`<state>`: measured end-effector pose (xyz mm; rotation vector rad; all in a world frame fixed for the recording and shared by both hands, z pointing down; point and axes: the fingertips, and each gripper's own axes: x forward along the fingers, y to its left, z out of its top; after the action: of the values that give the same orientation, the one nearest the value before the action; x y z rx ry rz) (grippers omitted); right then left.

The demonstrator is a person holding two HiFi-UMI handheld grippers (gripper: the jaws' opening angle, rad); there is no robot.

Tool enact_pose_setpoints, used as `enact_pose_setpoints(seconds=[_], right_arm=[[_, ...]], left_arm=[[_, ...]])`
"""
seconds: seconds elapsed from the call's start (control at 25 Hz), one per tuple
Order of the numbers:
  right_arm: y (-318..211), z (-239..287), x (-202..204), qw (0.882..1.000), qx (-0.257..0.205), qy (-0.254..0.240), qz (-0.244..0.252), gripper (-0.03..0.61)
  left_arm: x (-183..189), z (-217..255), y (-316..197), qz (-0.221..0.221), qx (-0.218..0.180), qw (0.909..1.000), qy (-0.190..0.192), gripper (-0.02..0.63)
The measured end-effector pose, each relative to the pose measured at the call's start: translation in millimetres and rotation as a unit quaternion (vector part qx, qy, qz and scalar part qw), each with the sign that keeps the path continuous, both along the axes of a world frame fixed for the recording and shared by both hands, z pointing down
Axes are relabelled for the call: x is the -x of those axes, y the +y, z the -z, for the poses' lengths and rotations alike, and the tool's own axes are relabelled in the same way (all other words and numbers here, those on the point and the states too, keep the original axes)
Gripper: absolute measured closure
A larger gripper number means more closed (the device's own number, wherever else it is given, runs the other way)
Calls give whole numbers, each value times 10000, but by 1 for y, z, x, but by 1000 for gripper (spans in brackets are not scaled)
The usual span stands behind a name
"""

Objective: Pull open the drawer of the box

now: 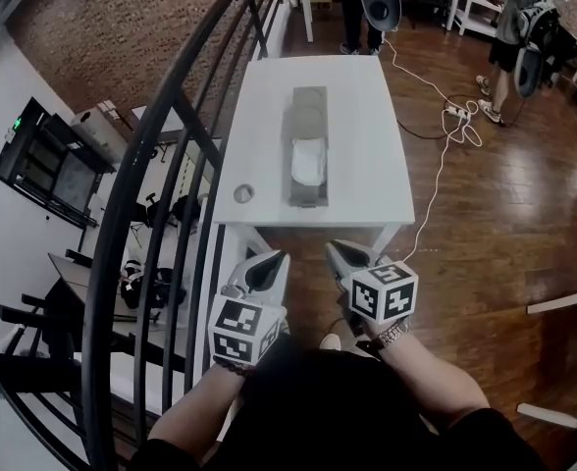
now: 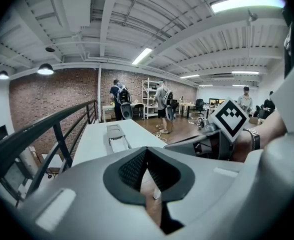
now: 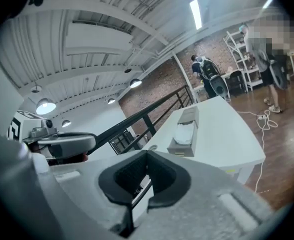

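The box (image 1: 309,114) lay lengthwise at the middle of the white counter (image 1: 367,165), in the upper centre of the head view. Its drawer (image 1: 308,200) stood pulled out toward the lower edge of the frame, with something white (image 1: 308,163) lying in it; what it was could not be made out. A small round disc (image 1: 243,193) sat on the counter left of the drawer, apart from it.

Below the counter's near edge, well apart from the box, both grippers hung close to the person's body at the lower centre of the frame. The left gripper (image 1: 266,265) had its jaws together with nothing between them, and its own view showed the pads meeting at the tips. The right gripper (image 1: 351,255), just to its right, likewise had its jaws closed on nothing.

A black railing (image 1: 171,165) curved down the left side of the frame. A white cable (image 1: 445,135) trailed over the wooden floor (image 1: 504,224) to the right of the counter, and people (image 1: 509,18) stood at the top edge.
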<state>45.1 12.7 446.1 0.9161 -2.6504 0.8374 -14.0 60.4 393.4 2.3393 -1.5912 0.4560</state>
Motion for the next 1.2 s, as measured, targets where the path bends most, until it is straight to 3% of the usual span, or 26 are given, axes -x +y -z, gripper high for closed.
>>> enact_pose_setpoints(seconds=[0.52,1.2], right_arm=[[27,48,20,9947,-990,255,-43,588],[72,93,57,9795,-1777,900,-296,588]], left_arm=[[18,22,11,-285,-220,9993,35,598],[44,48,36,-800,-453,9952,329,598]])
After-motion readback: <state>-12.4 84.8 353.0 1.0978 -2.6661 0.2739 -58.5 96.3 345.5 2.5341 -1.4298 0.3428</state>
